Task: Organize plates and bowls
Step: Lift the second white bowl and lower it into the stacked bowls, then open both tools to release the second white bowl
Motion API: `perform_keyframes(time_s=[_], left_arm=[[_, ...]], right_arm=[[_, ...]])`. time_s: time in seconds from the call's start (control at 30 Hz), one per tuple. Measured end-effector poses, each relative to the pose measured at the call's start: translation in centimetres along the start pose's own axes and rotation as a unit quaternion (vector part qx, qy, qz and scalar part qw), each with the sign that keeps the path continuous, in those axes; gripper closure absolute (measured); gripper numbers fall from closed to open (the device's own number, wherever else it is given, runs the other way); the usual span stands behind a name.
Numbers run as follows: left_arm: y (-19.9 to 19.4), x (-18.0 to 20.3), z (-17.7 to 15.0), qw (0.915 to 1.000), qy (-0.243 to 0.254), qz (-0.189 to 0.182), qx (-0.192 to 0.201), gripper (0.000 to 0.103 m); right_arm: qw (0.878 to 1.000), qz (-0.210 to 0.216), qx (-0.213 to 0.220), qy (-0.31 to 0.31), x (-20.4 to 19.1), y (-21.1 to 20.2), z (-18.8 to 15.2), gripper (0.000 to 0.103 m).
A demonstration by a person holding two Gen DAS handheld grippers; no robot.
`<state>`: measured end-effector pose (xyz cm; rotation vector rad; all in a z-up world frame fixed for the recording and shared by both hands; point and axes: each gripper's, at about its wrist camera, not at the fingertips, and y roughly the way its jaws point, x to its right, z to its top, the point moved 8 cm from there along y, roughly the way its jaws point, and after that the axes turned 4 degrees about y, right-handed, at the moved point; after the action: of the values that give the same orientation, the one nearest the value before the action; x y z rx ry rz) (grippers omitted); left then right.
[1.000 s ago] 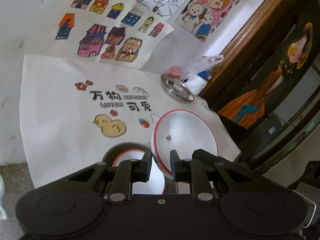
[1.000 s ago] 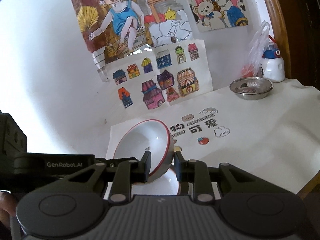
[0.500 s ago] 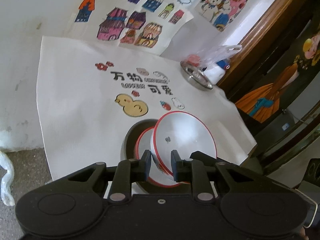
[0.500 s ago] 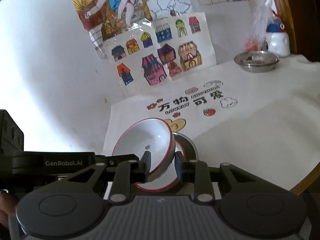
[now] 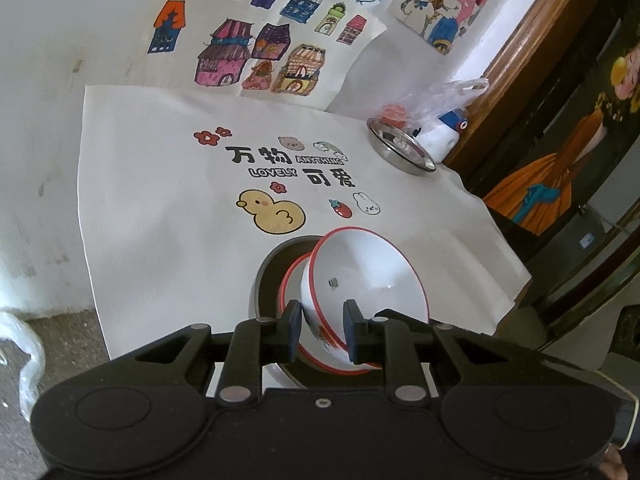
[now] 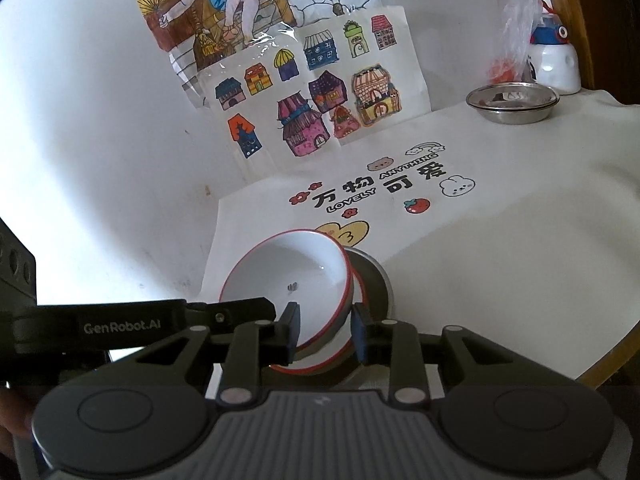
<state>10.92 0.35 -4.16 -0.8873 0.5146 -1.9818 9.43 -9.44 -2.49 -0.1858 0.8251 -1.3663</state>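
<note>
Both grippers hold one white bowl with a red rim [image 5: 368, 272] [image 6: 288, 268], tilted with its opening facing away from me. My left gripper [image 5: 322, 330] is shut on the bowl's near left wall. My right gripper [image 6: 326, 330] is shut on its near right wall. Under it sits a second red-rimmed bowl [image 5: 289, 284] inside a dark grey plate [image 5: 266, 280] [image 6: 372, 280] on the printed white cloth. The tilted bowl's lower edge dips into that second bowl. The left gripper's black housing [image 6: 132, 326] reaches in from the left in the right wrist view.
A steel dish [image 5: 400, 152] [image 6: 512, 102] stands at the cloth's far right, with a white bottle [image 5: 440, 140] [image 6: 554, 68] and a plastic bag [image 5: 440, 96] behind it. Coloured drawings [image 6: 320, 100] hang on the wall behind. The table edge [image 6: 600, 368] curves at the right.
Both grippers have pulled back and come down with the tilted bowl. It has gone from hanging above the lower bowl to dipping into it on the dark plate.
</note>
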Motion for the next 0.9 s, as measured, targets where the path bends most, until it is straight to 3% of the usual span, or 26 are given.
perform_keyframes(time_s=[0.17, 0.47, 0.67, 0.9], left_arm=[[0.25, 0.42, 0.0, 0.9997, 0.021, 0.01, -0.001, 0.079], [0.3, 0.57, -0.08, 0.9998, 0.019, 0.009, -0.001, 0.078], [-0.19, 0.18, 0.0, 0.9997, 0.016, 0.018, 0.008, 0.067], [-0.08, -0.27, -0.03, 0.9998, 0.007, 0.016, 0.006, 0.065]], right_arm=[[1.0, -0.006, -0.002, -0.003, -0.04, 0.12, -0.06, 0.065], [1.0, -0.008, -0.002, -0.006, 0.06, 0.16, -0.27, 0.064], [1.0, -0.002, -0.004, -0.003, 0.11, 0.03, -0.29, 0.063], [1.0, 0.006, -0.007, 0.0, 0.11, -0.16, -0.13, 0.063]])
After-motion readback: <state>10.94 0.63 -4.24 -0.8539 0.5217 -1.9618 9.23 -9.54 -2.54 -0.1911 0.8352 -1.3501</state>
